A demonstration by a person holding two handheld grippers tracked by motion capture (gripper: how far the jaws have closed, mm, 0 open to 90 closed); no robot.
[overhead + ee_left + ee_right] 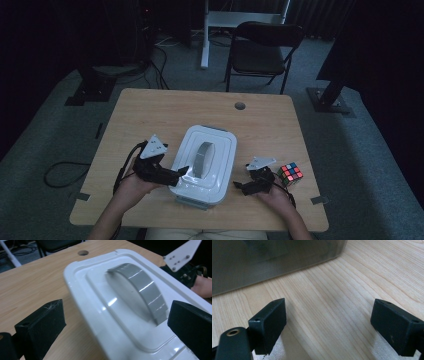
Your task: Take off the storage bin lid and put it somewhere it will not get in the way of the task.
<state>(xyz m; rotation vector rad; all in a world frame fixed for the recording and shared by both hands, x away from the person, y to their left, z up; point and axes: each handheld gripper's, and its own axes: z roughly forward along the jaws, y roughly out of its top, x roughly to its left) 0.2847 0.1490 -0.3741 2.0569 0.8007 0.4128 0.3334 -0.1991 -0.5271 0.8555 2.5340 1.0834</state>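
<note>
A white lidded plastic box point(205, 165) with a grey arched handle point(202, 159) sits in the middle of the wooden table point(150, 115). My left gripper point(179, 172) is open at the box's left edge; in the left gripper view its jaws straddle the lid's rim point(82, 305), near the grey handle point(142, 290). My right gripper point(239, 186) is open just right of the box, low over bare wood, with the box's side wall point(269, 262) ahead of it. A Rubik's cube point(290, 174) lies to the right of the right hand.
A round cable hole point(240, 105) is in the table's far edge. A black folding chair point(262, 50) stands behind the table. Dark stands and cables are on the floor at both sides. The right gripper's grey plate point(180, 255) shows beyond the box.
</note>
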